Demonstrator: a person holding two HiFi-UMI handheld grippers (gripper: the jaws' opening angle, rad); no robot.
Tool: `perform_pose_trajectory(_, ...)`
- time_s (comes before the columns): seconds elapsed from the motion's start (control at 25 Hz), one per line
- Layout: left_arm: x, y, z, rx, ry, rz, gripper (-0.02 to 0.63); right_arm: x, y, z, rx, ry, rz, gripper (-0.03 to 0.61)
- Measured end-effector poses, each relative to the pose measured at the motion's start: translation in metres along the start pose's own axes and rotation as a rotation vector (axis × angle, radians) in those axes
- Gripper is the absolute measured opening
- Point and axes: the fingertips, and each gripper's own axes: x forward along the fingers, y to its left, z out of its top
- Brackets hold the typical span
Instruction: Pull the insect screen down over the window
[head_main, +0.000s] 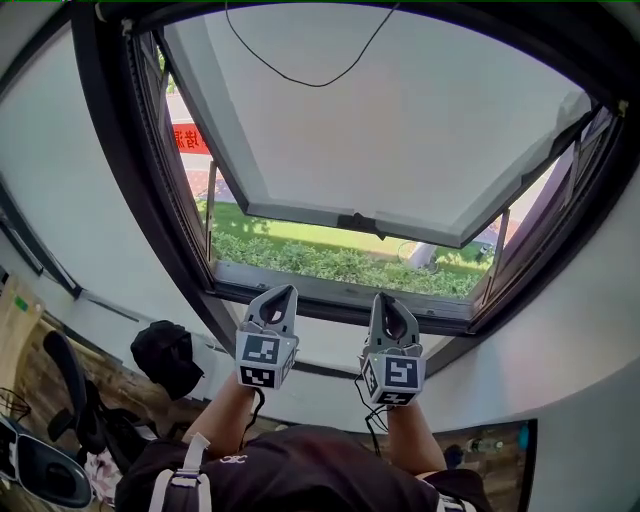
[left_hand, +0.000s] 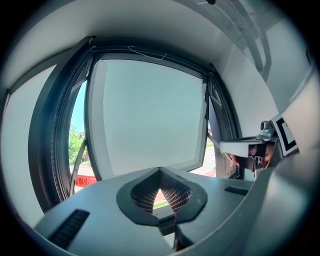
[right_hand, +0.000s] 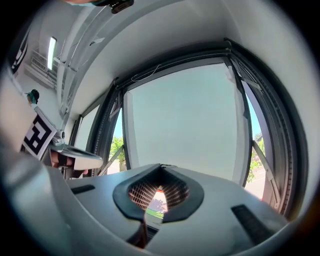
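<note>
The left tool (head_main: 284, 293) and right tool (head_main: 386, 301), each pinched together on nothing, sit at 6 o'clock below the window frame (head_main: 130, 200). An outward-tilted sash (head_main: 400, 120) fills the opening. A black cord (head_main: 300, 80) loops at 12 o'clock; the insect screen itself cannot be made out.

The person holds both arms out in front, side by side and level with each other. The left gripper (head_main: 282, 296) and the right gripper (head_main: 386, 303) point away from the body, near each other but apart. Each gripper's jaws stand together, tips meeting, with nothing between them. The left forearm (head_main: 228, 415) and the right forearm (head_main: 410, 437) are bare and run back toward the chest. The left marker cube (head_main: 264, 360) and the right marker cube (head_main: 392, 376) sit at the gripper bases, facing the head.
</note>
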Motion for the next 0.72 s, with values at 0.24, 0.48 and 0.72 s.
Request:
perform_pose_trajectory(0.24, 0.01, 0.033, 0.029, 0.342, -0.052, 0.093, 0.012, 0.007, -0.016, 0.019, -0.318, -0.011, -0.041, 0.005)
perform_pose_trajectory(0.48, 0.017, 0.055, 0.056, 0.772, -0.036, 0.148, 0.015, 0.005, -0.049, 0.058, -0.814, 0.001, -0.127, 0.006)
perform_pose_trajectory(0.72, 0.018, 0.074, 0.074, 0.892, -0.034, 0.164, 0.116, 0.002, -0.085, 0.075, -1.03, 0.084, -0.146, 0.107)
